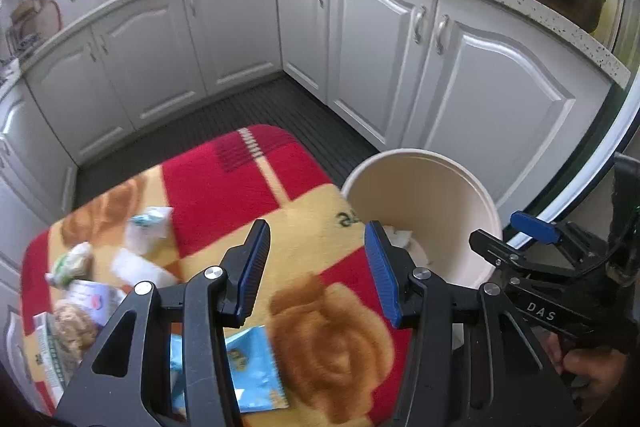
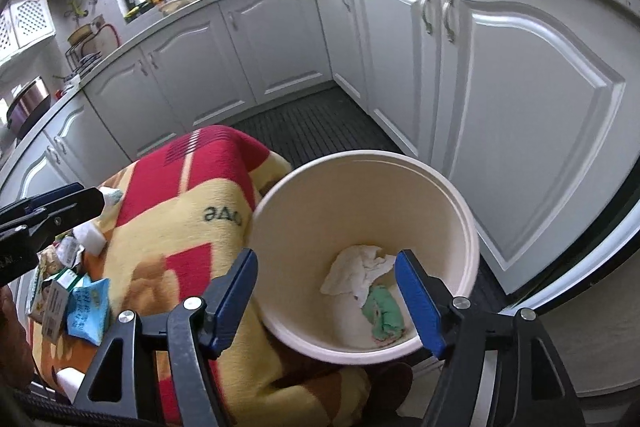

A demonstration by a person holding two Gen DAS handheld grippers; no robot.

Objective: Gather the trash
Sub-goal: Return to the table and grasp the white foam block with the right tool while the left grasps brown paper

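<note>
- Left gripper [image 1: 318, 269] was found with its jaws spread wide and nothing between them, poised above the blanket-covered surface [image 1: 224, 195] just left of the bucket [image 1: 452, 187].
- Farthest left of the bucket, at the blanket's left edge, a cluster of trash lay uncollected: a crumpled green-and-white wrapper [image 1: 70, 263], a brownish crumpled lump [image 1: 74, 325], a printed packet [image 1: 94, 297] and white paper pieces [image 1: 138, 265]. Blur prevented finer identification.
- Nearer the bucket, though still left of it, a light-blue snack packet [image 1: 256, 367] lay flat on the blanket, partly hidden beneath the left gripper's frame.
- The cream-coloured bucket stood against the blanket's right edge. In the right wrist view it held a crumpled white tissue [image 2: 356, 269] and a green-patterned wad [image 2: 384, 309] on its bottom.
- Right gripper [image 2: 326, 301] was likewise spread and empty, poised directly over the bucket's mouth.
- Assessment: collection appeared to be at an early-to-middle stage. Two pieces were in the bucket; at least five remained on the blanket, all left of the bucket. Neither gripper had hold of any item.
</note>
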